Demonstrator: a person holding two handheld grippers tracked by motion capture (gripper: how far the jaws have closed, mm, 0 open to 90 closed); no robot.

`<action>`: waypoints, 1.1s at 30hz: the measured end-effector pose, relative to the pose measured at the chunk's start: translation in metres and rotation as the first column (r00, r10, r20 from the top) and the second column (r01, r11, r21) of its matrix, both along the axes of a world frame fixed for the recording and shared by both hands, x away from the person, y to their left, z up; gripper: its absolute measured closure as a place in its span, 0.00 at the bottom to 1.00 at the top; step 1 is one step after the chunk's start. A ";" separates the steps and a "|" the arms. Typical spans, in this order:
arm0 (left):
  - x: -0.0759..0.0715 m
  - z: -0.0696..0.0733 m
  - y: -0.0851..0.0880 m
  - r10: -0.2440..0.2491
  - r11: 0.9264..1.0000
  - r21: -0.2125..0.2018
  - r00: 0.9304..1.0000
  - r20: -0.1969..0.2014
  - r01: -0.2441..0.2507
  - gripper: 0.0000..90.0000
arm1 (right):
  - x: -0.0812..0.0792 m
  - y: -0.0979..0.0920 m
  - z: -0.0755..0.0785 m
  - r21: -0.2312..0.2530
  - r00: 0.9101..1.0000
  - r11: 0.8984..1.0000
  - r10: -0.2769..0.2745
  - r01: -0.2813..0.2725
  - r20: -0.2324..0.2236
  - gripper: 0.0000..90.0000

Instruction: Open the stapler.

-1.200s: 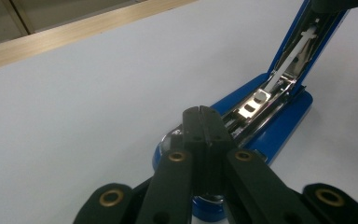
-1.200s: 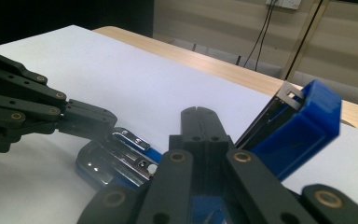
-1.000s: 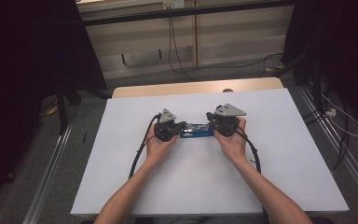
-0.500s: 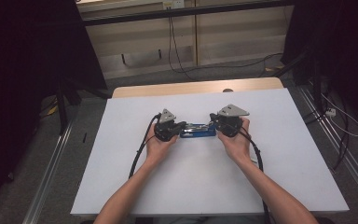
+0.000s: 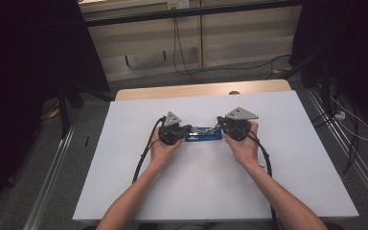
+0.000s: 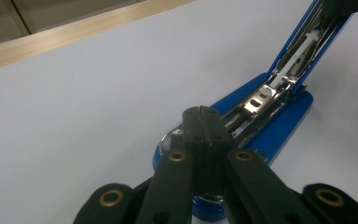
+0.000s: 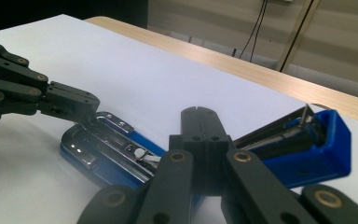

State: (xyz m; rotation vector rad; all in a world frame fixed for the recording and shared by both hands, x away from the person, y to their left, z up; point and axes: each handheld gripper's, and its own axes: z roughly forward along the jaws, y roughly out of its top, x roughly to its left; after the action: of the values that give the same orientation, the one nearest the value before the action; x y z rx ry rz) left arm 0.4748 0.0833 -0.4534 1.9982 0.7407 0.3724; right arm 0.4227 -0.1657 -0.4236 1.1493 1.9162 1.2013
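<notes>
A blue stapler (image 5: 203, 133) lies swung open on the white table (image 5: 196, 191), between my two grippers. My left gripper (image 5: 188, 128) is shut, its tips resting at the stapler's left end. In the left gripper view the closed jaws (image 6: 203, 109) sit over the rounded end of the blue base (image 6: 279, 126), and the metal staple channel runs away to the upper right. My right gripper (image 5: 219, 125) is shut too. In the right gripper view its tips (image 7: 200, 110) lie over the hinge, with the base (image 7: 98, 154) on the left, the raised top arm (image 7: 307, 149) on the right, and the left gripper (image 7: 81, 109) touching the base.
A wooden strip (image 5: 196, 90) runs along the table's far edge, with a small dark mark on it. Black cables (image 5: 143, 153) trail from both grippers toward the near edge. Floor cables and metal rails lie beside the table.
</notes>
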 end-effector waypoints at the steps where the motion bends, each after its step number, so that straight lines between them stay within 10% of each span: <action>1: 0.000 0.000 0.000 0.000 1.000 0.000 1.000 0.001 0.000 1.00 | 0.000 0.000 0.000 -0.003 1.000 1.000 -0.002 0.002 -0.001 1.00; 33: 0.000 -0.001 0.001 -0.003 1.000 -0.008 1.000 -0.002 0.003 1.00 | -0.007 -0.038 -0.003 0.002 0.998 0.998 -0.055 0.055 -0.003 1.00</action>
State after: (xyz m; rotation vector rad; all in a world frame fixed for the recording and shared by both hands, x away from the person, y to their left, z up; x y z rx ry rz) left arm 0.4752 0.0842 -0.4539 1.9922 0.7395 0.3660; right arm 0.4154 -0.2035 -0.4271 1.1982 1.8734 1.1729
